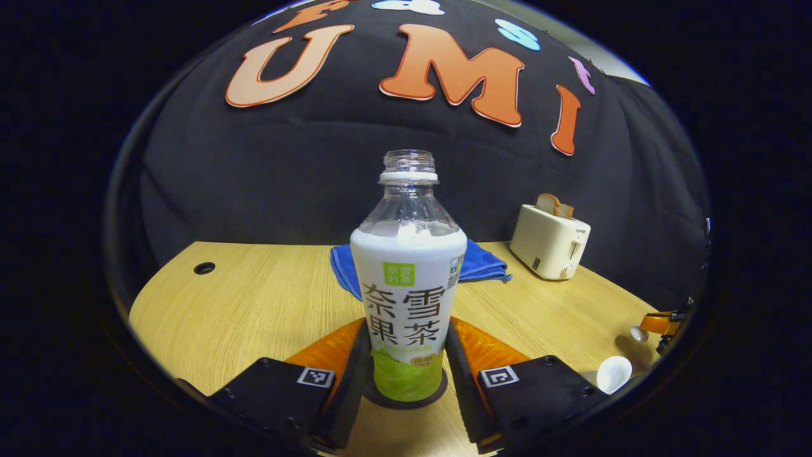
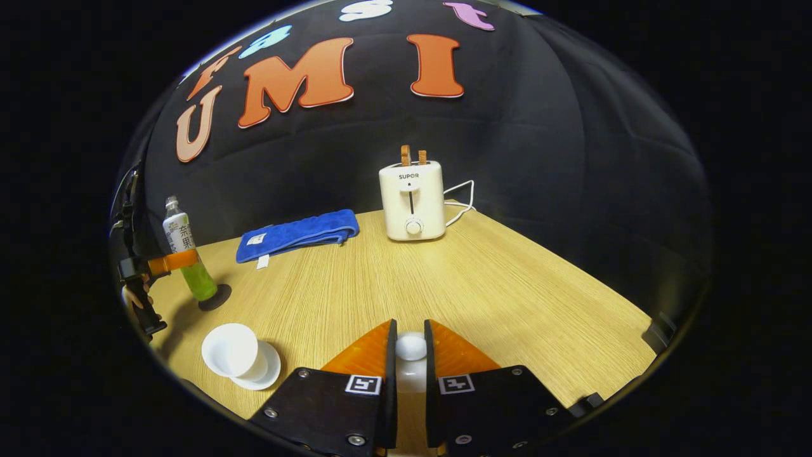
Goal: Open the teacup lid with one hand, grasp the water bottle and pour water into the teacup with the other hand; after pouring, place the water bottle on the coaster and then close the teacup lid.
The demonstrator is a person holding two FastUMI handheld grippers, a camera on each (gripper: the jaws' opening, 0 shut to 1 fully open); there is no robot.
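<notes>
In the left gripper view, our left claw (image 1: 406, 355) hugs the water bottle (image 1: 409, 279), which stands on the dark coaster (image 1: 406, 397). We should let go gently so it stays up.

In the right gripper view, our right claw (image 2: 410, 355) pinches the teacup lid (image 2: 410, 348). The open teacup (image 2: 231, 352) sits near the bottle; the lid goes there next.

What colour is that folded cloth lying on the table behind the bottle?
The cloth is bright blue, with a small white tag; the right gripper view shows it best.
</notes>
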